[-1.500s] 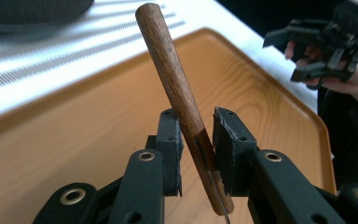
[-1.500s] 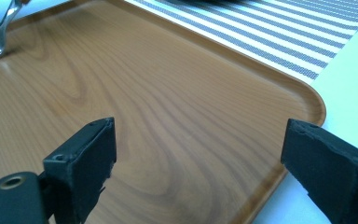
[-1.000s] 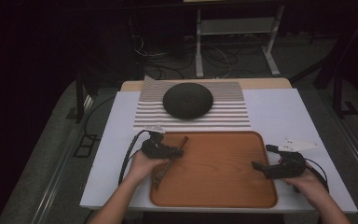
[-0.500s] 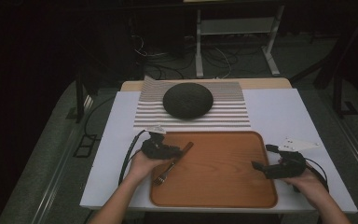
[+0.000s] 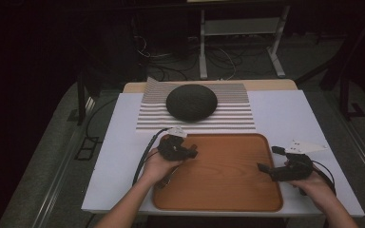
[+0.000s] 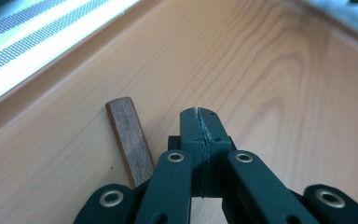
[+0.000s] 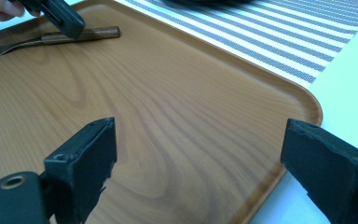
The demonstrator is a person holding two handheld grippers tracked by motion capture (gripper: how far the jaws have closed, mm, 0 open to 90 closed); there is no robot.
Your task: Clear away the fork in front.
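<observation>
While fork (image 7: 51, 37) lies on tray (image 5: 228, 190), dark bowl (image 5: 191, 101) sits beyond on striped mat (image 5: 240, 116).

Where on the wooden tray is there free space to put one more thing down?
The tray is bare from its middle to the right edge, near the right gripper. The left edge is crowded: the fork lies there, beside the shut left gripper.

Fork (image 7: 51, 37) lies in tray (image 5: 228, 190), bowl (image 5: 191, 101) behind on mat (image 5: 237, 118).
</observation>
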